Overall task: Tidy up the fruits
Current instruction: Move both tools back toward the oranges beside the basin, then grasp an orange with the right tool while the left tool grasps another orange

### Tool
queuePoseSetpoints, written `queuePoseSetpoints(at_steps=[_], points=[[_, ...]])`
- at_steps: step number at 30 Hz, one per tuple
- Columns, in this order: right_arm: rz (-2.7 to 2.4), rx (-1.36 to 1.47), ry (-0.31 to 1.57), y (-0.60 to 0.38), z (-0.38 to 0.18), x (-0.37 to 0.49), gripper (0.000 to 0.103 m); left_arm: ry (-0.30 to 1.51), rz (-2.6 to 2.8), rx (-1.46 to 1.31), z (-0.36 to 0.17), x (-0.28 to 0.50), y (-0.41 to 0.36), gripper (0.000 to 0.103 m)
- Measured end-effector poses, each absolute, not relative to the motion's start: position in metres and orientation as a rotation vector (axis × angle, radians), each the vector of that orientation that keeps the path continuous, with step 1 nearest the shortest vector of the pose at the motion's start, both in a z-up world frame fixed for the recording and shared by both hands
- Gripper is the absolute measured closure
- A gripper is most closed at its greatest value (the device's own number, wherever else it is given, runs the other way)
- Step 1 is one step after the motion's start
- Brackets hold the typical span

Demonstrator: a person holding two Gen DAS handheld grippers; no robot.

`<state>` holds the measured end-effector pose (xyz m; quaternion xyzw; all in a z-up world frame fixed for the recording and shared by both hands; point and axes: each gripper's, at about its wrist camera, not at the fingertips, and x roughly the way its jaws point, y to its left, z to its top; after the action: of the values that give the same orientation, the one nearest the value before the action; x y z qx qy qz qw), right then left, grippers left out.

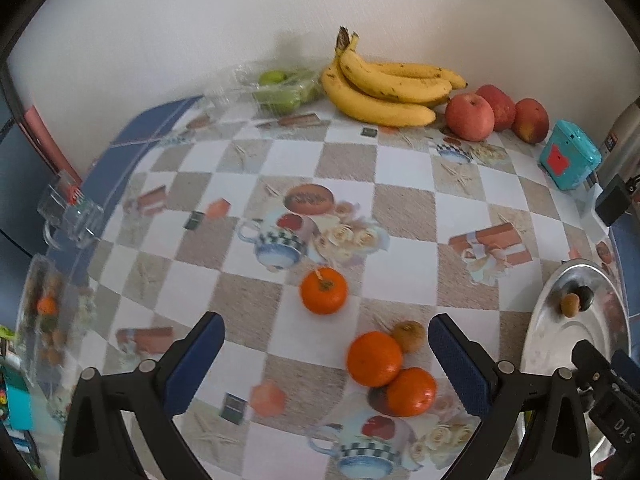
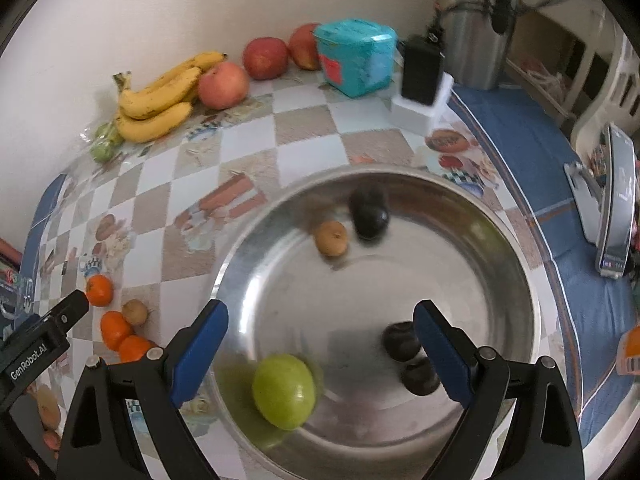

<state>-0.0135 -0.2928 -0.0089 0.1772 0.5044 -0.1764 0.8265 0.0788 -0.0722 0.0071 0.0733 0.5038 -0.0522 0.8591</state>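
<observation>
My left gripper (image 1: 326,354) is open and empty above the checkered table. Two tangerines (image 1: 374,358) and a kiwi (image 1: 408,336) lie between its fingers toward the right one; a third tangerine (image 1: 323,291) lies just beyond. My right gripper (image 2: 320,334) is open and empty over the steel bowl (image 2: 516,264). A green apple (image 2: 284,391) lies blurred in the bowl between the fingers. Dark plums (image 2: 402,340) sit by the right finger, another plum (image 2: 370,216) and a kiwi (image 2: 331,238) at the bowl's far side.
Bananas (image 1: 384,88), three red apples (image 1: 470,116) and a clear pack of green fruit (image 1: 280,90) line the back wall. A teal box (image 1: 568,156) and a steel flask (image 2: 472,20) stand at the right. A glass mug (image 1: 70,214) sits at the table's left edge.
</observation>
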Motion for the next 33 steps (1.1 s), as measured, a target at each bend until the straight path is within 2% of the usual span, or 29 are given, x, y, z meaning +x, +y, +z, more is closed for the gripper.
queuePoseSetpoints(at_steps=[6, 19, 25, 33], points=[[-0.290, 0.365, 1.041, -0.271, -0.002, -0.004, 0.009, 1.046, -0.089, 0.145, 0.015, 0.082, -0.048, 0.000], [-0.093, 0.254, 1.101, -0.195, -0.015, 0.023, 0.009, 1.103, -0.044, -0.044, 0.015, 0.096, 0.014, 0.000], [-0.022, 0.223, 1.129, -0.173, -0.023, 0.029, 0.009, 1.143, -0.073, -0.080, 0.007, 0.099, 0.016, 0.000], [0.001, 0.168, 1.233, -0.158, -0.051, 0.036, 0.009, 1.271, -0.117, -0.068, -0.029, 0.101, -0.005, 0.000]])
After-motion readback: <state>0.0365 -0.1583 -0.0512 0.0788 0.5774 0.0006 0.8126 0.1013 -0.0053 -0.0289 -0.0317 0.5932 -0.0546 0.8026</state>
